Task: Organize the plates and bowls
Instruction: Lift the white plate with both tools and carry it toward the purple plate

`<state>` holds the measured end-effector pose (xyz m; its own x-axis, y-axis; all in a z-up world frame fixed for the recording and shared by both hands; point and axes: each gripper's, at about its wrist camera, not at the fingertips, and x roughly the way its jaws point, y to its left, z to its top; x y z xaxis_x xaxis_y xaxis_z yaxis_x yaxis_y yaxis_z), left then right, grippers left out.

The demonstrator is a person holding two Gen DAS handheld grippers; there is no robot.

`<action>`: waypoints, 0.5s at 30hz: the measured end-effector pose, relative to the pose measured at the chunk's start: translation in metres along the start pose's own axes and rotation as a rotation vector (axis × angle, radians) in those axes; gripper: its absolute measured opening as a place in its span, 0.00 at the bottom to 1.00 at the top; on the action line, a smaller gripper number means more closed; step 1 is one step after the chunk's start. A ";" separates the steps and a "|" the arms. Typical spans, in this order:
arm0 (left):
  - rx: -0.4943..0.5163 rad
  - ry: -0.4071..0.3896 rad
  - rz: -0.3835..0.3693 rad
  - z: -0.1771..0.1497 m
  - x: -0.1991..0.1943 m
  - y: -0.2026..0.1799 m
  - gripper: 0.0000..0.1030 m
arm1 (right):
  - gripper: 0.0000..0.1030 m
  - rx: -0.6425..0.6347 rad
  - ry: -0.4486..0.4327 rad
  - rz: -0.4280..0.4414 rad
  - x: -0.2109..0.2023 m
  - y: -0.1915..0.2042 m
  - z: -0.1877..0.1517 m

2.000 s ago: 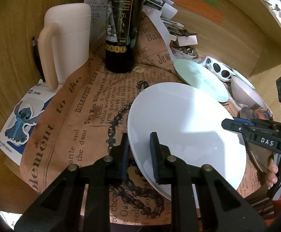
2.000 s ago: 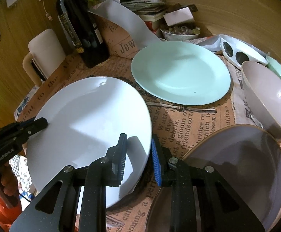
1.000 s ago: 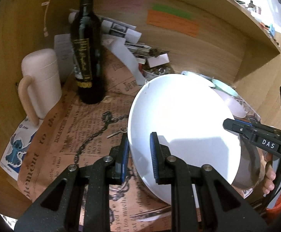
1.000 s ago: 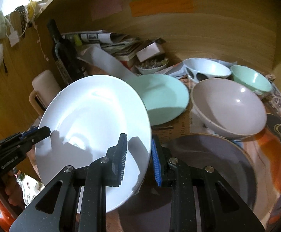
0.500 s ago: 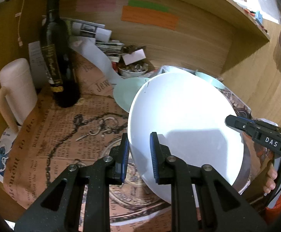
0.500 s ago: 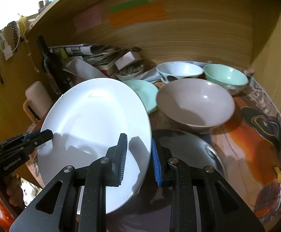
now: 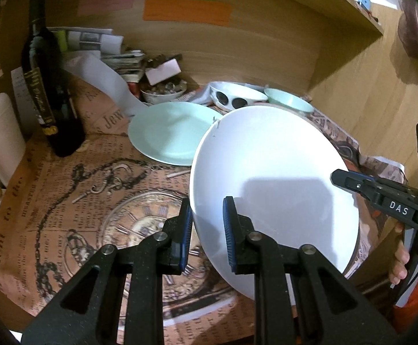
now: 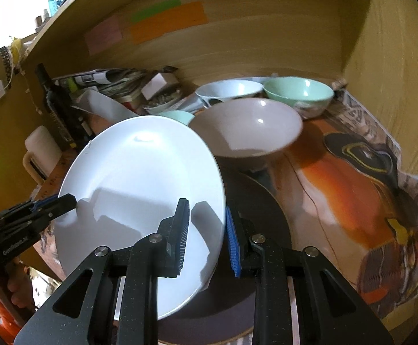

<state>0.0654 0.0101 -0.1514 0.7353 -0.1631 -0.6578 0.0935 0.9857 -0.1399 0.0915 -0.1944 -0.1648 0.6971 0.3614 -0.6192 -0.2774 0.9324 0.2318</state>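
- The left tool [image 7: 207, 227] pinches the near-left rim of the white plate [image 7: 272, 178], one finger on each face.
- The right tool [image 8: 207, 233] clamps the opposite rim of that plate [image 8: 140, 178].
- The plate hangs tilted between both tools, above a dark plate [image 8: 255, 230] on the counter [image 7: 74, 178].
- Beyond lie a mint plate [image 7: 168, 132], a beige bowl [image 8: 246, 126] and a mint bowl [image 8: 298, 92].

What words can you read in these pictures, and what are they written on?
"DAS": white label on the right gripper.
"Jew": start of a cut-off word on the newspaper-print table cover; its smaller print is too blurred.
Wine bottle: gold label script, unreadable.
Left gripper: raised lettering, too faint.
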 end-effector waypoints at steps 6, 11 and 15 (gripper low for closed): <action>0.013 0.036 0.001 -0.006 0.009 -0.011 0.20 | 0.22 0.028 0.025 0.000 0.002 -0.013 -0.010; 0.028 0.062 0.000 -0.010 0.016 -0.019 0.20 | 0.22 0.047 0.038 -0.005 0.002 -0.022 -0.016; 0.031 0.086 -0.012 -0.013 0.023 -0.024 0.20 | 0.22 0.056 0.042 -0.013 0.000 -0.028 -0.018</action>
<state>0.0707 -0.0182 -0.1729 0.6735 -0.1768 -0.7178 0.1240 0.9842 -0.1261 0.0876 -0.2210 -0.1852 0.6718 0.3498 -0.6529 -0.2304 0.9364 0.2647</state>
